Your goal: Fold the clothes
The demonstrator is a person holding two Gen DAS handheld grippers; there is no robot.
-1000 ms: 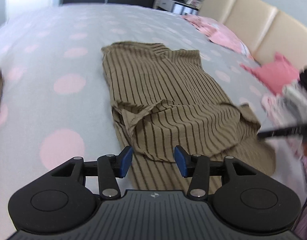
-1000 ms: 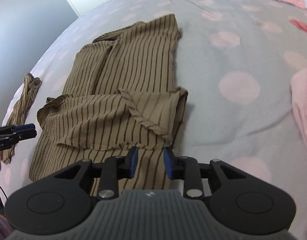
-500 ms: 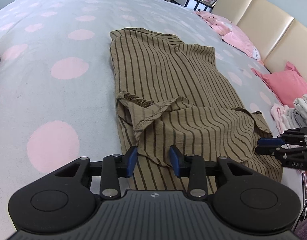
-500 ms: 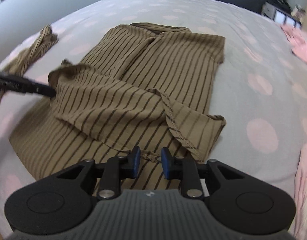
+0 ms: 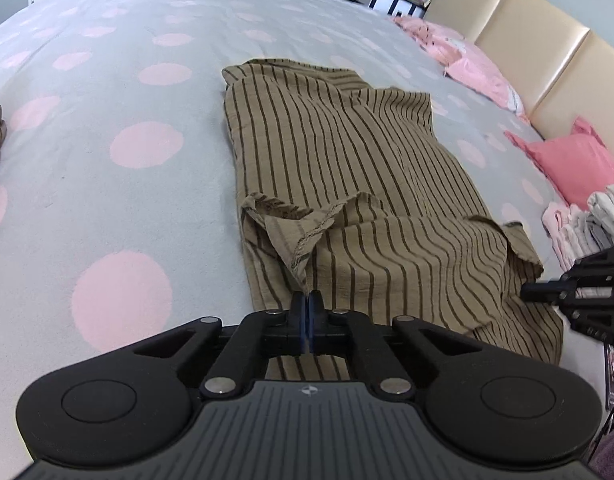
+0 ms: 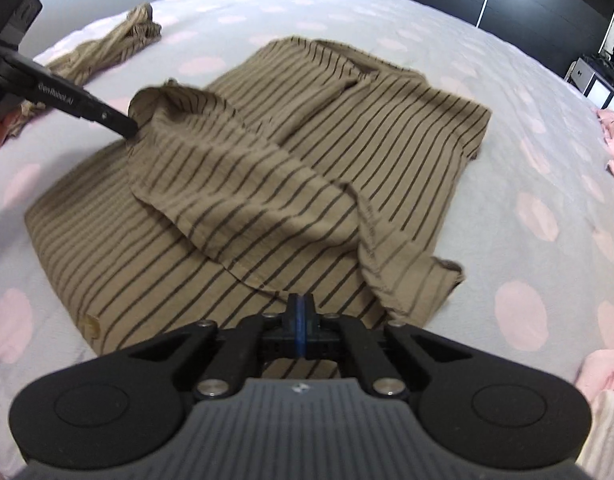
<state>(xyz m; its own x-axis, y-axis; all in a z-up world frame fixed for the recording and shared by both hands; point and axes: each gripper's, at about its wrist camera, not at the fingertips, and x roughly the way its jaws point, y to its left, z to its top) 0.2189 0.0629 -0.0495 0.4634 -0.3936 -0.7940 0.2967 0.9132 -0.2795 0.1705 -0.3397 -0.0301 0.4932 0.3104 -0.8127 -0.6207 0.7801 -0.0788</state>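
Observation:
A brown shirt with dark stripes [image 5: 347, 152] lies flat on the bed, its near part folded back over itself. My left gripper [image 5: 307, 300] is shut on the folded flap's corner, which runs down into its blue pads. The right wrist view shows that same gripper [image 6: 129, 128] pinching the lifted corner of the shirt [image 6: 347, 140]. My right gripper [image 6: 301, 304] is shut at the flap's hem on the opposite side. In the left wrist view it [image 5: 525, 291] meets the cloth's edge. The flap hangs slightly raised between the two grippers.
The bedspread [image 5: 107, 80] is grey with pink dots. A second striped brown piece [image 6: 119, 40] lies bunched beyond the left gripper. Pink pillows [image 5: 579, 160], a stack of folded clothes [image 5: 599, 216] and a beige headboard [image 5: 547, 60] line the right side.
Both pairs of jaws have closed from partly open onto the shirt's folded flap. The right gripper has rolled and shifted sideways. The left gripper has stayed in place.

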